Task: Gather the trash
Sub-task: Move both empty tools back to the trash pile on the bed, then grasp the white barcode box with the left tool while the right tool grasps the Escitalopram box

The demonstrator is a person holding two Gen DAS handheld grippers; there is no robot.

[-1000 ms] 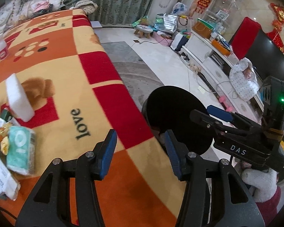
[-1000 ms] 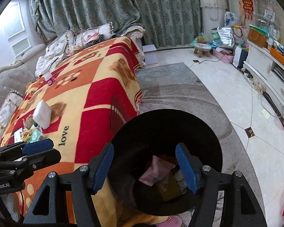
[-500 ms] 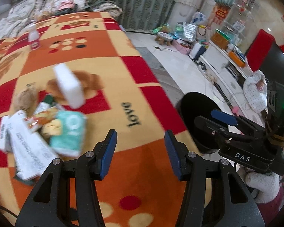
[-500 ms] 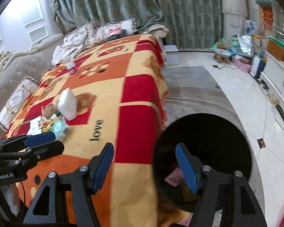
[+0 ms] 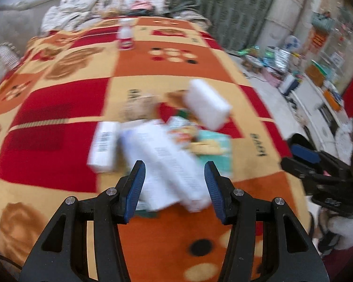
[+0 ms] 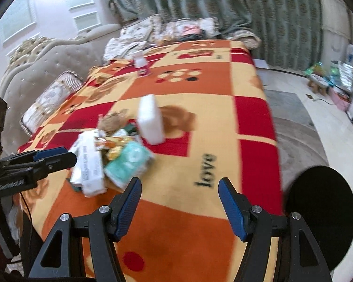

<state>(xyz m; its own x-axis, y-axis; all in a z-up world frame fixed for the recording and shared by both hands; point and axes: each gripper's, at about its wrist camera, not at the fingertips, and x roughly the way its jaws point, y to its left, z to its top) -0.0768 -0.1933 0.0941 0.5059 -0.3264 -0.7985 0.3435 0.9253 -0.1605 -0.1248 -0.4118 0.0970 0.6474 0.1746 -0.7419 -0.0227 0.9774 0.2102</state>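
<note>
A heap of trash lies on the patterned blanket (image 5: pixel 58 108): long white cartons (image 5: pixel 167 164), a smaller white box (image 5: pixel 103 145), a mint tissue pack (image 6: pixel 129 162), snack wrappers (image 6: pixel 110 141) and a white block (image 5: pixel 207 103). My left gripper (image 5: pixel 175 188) hovers open just above the near end of the long cartons, nothing between its blue pads. My right gripper (image 6: pixel 180 206) is open and empty over bare blanket, to the right of the heap. The black trash bin (image 6: pixel 322 218) stands on the floor at the blanket's right edge.
A small white bottle with a red label (image 5: pixel 126 37) stands far back on the blanket. Pillows and bedding (image 6: pixel 167 33) lie beyond it. A grey rug (image 6: pixel 291 122), a stool and clutter (image 6: pixel 334 82) sit on the floor to the right.
Both grippers have swung left, away from the bin and over the blanket. The trash heap now fills the left wrist view; the bin has slid to the right edge of both views.
</note>
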